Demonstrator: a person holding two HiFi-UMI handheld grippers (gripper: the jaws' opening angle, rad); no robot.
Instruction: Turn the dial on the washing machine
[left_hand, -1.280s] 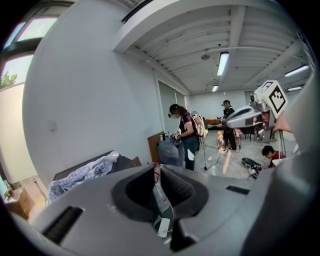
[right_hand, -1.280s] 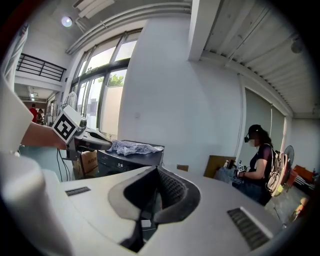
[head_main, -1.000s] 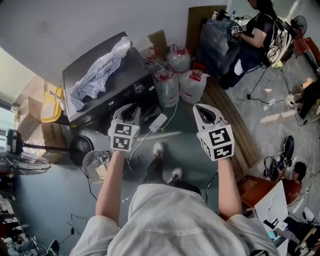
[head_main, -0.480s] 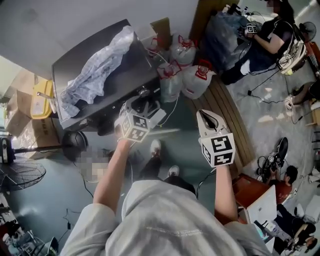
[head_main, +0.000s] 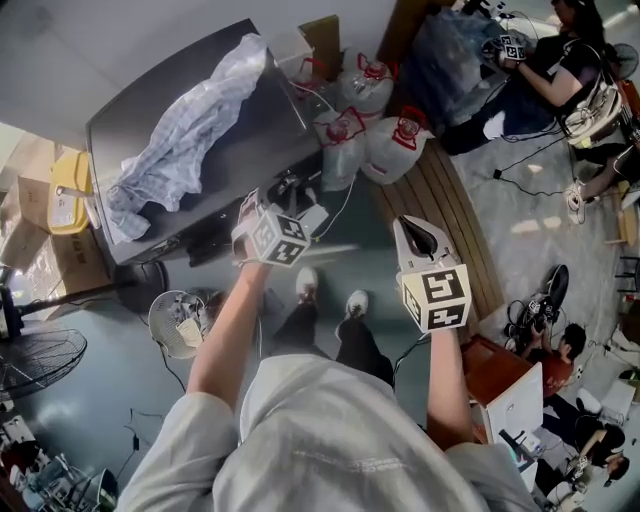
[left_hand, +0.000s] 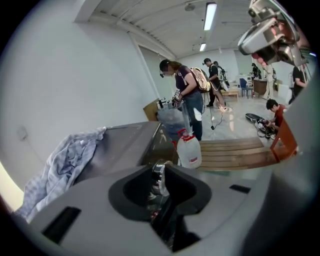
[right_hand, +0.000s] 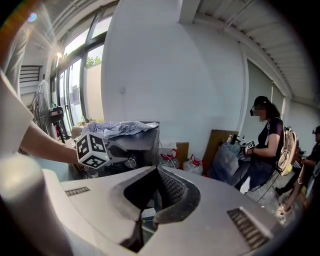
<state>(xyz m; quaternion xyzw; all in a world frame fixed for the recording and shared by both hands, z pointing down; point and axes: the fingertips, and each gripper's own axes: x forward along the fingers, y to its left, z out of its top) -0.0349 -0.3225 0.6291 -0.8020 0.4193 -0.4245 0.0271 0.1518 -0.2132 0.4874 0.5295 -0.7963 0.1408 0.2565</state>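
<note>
Dark grey top-loading washing machine (head_main: 245, 150) stood against the wall. A pale blue crumpled cloth (head_main: 180, 140) was draped loose across its lid. Clear plastic jugs with red caps (head_main: 385, 145) were crowded just beside its right flank, and a white cable (head_main: 343, 212) trailed down the front.

Left gripper (left_hand: 160, 168) was at the machine's front panel, jaws drawn narrow on the round chrome dial (left_hand: 158, 179); the gripper view showed the dial's rim seated in the notch between them. Right gripper (right_hand: 156, 174) hung well apart over the floor, jaws together with nothing in them.

Risks, as judged:
- Grip looked to sit on the rim only. Chrome is slick, so twisting could make the jaws skid round without the dial following.
- If the wrist rolled off the dial's axis, the jaws could lever off or strain the knob.
- Left forearm reached in close to the cable; a wide twist might snag it.
- Cloth lay clear of the panel, so little threat unless the machine was jolted.
</note>
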